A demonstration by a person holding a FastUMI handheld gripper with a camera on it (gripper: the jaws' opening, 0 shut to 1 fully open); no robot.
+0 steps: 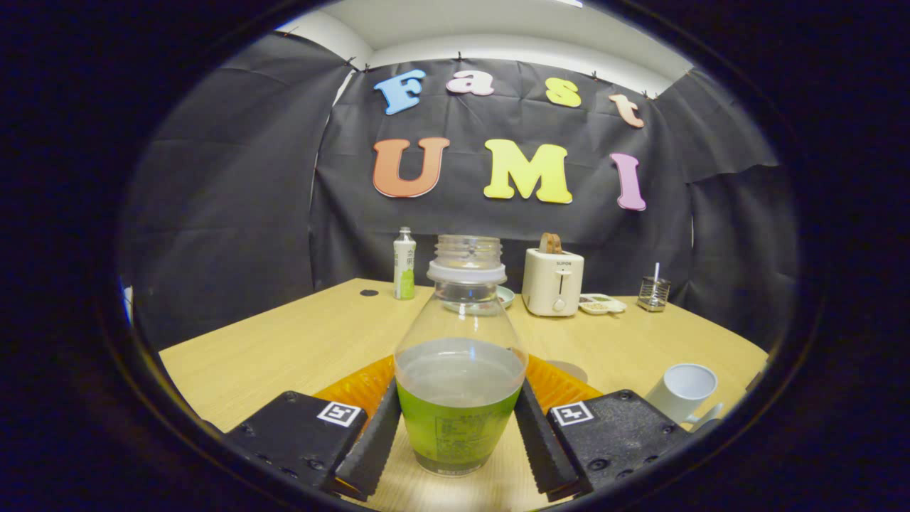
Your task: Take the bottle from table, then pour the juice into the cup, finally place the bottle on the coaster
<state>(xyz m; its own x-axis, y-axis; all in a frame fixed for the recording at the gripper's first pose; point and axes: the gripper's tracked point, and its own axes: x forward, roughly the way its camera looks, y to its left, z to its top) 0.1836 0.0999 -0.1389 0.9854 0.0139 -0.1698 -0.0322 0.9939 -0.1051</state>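
- The bottle (459, 370) stands upright on the table (284, 348), right between the two fingers.
- It is clear plastic with no cap on top, and it is about half full of juice.
- I think it feels a bit heavy at the bottom and light at the top. The plastic is probably thin, so a hard squeeze could dent it and push juice out.
- The green label part looks like the best place to hold. It is low and wide there, so the bottle should not tip.
- The sides are smooth and could slip, so the hold should be firm but gentle.
- The gripper (459, 434) is partly open, about as wide as the bottle. Its fingers (373, 441) sit right against both sides of the label, but I cannot tell if they are pressing yet.
- The orange coaster (362, 384) lies just beyond the fingers, behind the bottle.
- The white cup (684, 391) stands off to the right of the gripper, near the right finger.
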